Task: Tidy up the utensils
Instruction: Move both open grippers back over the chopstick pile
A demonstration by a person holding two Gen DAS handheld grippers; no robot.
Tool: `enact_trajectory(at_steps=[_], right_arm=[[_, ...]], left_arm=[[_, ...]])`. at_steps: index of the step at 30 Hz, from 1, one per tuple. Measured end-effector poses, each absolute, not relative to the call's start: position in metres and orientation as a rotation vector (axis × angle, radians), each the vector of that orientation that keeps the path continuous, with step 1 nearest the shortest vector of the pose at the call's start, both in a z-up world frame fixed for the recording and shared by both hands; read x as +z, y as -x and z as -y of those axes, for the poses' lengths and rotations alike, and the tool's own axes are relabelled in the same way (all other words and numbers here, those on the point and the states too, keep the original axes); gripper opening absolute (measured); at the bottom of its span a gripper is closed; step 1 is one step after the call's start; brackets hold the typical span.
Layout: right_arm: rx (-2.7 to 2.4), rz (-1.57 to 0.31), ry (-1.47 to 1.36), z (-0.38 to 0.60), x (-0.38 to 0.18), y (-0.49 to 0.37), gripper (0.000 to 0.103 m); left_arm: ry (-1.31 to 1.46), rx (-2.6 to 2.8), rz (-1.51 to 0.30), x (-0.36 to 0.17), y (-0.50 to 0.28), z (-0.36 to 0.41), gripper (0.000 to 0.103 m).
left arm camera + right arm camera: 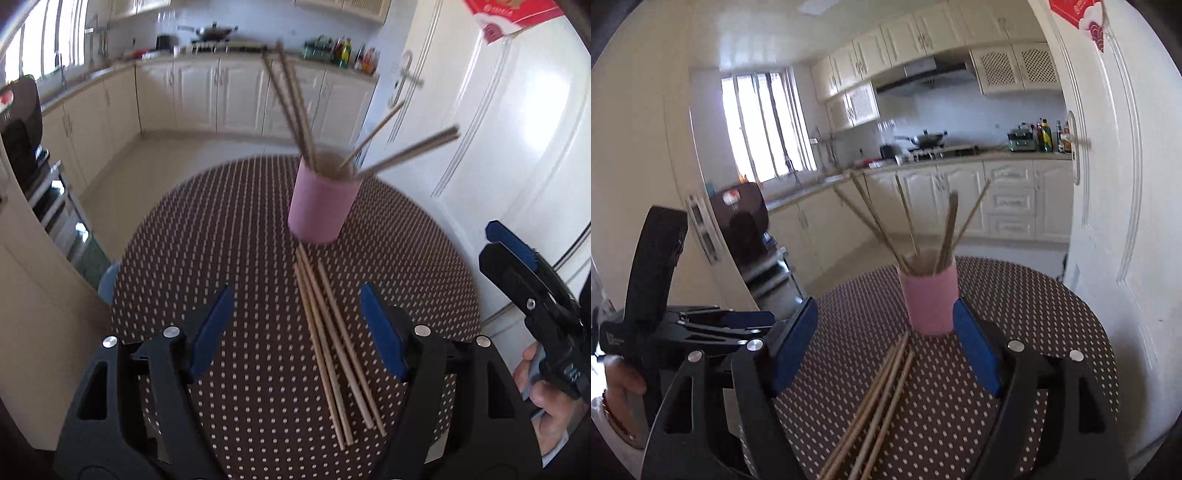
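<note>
A pink cup (pixel 320 206) stands on the round dotted table (pixel 229 229) with several wooden chopsticks (pixel 291 107) leaning out of it. Several more loose chopsticks (pixel 332 343) lie flat in front of the cup. My left gripper (pixel 295 328) is open and empty above the table, with the loose chopsticks between its blue fingers. My right gripper (pixel 884 347) is open and empty, held over the loose chopsticks (pixel 879 406) and facing the cup (pixel 929 299). The right gripper also shows at the right edge of the left wrist view (pixel 517 258).
A white door (pixel 517 129) stands close to the table's right side. Kitchen cabinets and a counter (pixel 221 92) with a wok and bottles run along the back. A shelf rack (pixel 55 206) with a dark appliance stands left of the table.
</note>
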State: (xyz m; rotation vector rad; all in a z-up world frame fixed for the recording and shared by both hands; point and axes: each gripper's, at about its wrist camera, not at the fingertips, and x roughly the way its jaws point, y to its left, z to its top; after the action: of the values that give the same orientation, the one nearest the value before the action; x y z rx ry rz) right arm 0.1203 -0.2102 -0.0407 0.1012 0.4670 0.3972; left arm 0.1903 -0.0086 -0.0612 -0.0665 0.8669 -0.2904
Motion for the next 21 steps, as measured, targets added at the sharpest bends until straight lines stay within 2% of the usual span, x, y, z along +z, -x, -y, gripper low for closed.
enact_trajectory(at_steps=[12, 16, 21], right_arm=[[0.34, -0.715, -0.166, 0.216, -0.093, -0.163, 0.077], [0.319, -0.786, -0.166, 0.218, -0.109, -0.174, 0.077], [0.308, -0.849, -0.159, 0.219, -0.124, -0.187, 0.077]], left_arm=[[0.108, -0.294, -1.027, -0.113, -0.218, 0.015, 0.07], [0.111, -0.305, -1.078, -0.129, -0.23, 0.022, 0.053], [0.104, -0.309, -1.123, -0.145, -0.243, 0.032, 0.046]])
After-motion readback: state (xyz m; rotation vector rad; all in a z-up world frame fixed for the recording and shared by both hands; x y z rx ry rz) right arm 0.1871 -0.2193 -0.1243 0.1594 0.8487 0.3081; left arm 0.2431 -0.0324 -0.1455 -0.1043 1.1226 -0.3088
